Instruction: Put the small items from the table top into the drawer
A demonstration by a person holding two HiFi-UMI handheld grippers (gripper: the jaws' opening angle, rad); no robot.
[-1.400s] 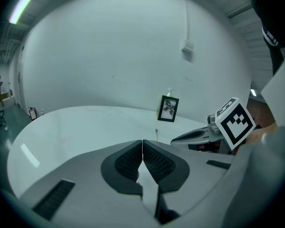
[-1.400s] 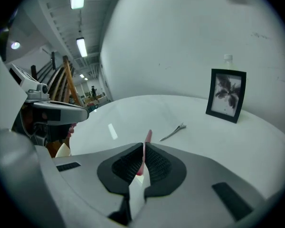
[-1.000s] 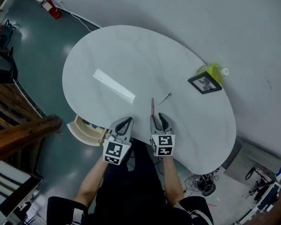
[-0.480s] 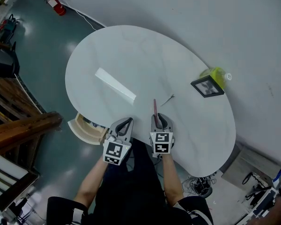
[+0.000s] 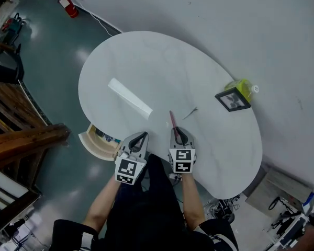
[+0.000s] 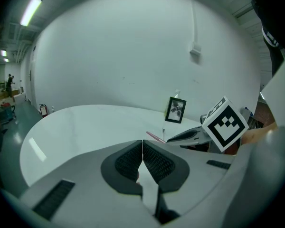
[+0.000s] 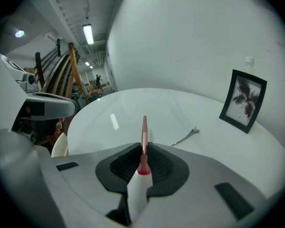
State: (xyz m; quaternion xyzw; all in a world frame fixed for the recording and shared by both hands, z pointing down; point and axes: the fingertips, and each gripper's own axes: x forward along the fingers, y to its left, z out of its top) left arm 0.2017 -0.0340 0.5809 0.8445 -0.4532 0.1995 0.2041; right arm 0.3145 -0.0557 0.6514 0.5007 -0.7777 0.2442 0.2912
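Two hand-held grippers are noted side by side at the near edge of the white kidney-shaped table. On the right gripper the jaws are closing and are nearly together, with a slim pink pen pinched between the ribbed black pads. The pen's shaft is seen projecting forward past the jaw tips, out over the tabletop, while its red end sits behind the pads. On the left gripper the jaws are brought together with the tips touching, and nothing is held.

A cream-coloured open drawer is seen under the table's left edge, to the left of both grippers and well apart from the pen.

Also recorded on the tabletop:
- a long flat white strip
- a thin silver clip just beyond the pen's tip
- a black-framed picture near the right edge
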